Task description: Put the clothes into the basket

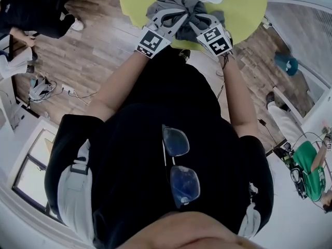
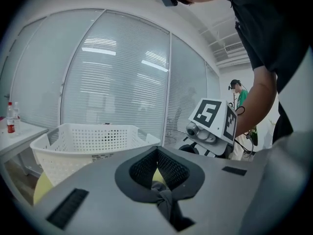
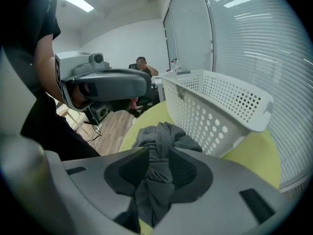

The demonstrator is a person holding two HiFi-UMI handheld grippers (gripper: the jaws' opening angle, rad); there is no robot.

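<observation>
A person leans over a round yellow-green table (image 1: 244, 9), a gripper in each hand, with one grey garment (image 1: 182, 7) bunched between them. At left, the left gripper (image 2: 157, 151) has its jaws closed tip to tip, a thin twisted end of the cloth pinched at their base. At right, the right gripper (image 3: 159, 153) has its jaws a little apart, a thick fold filling the gap and lying against both pads. The garment lies on the table just on the near side of the white basket (image 3: 215, 102), which stands at the table's far edge, its rim above the cloth.

The step in hand appears to be the pick-up: the cloth is taken at both ends but not yet raised. The next move calls for lifting both ends together, high enough to clear the perforated wall, then carrying them far and letting go over the opening.

The garment is dark grey, soft and heavily creased, gathered into ropy folds rather than spread flat. It looks likely to sag between the two holds.
</observation>
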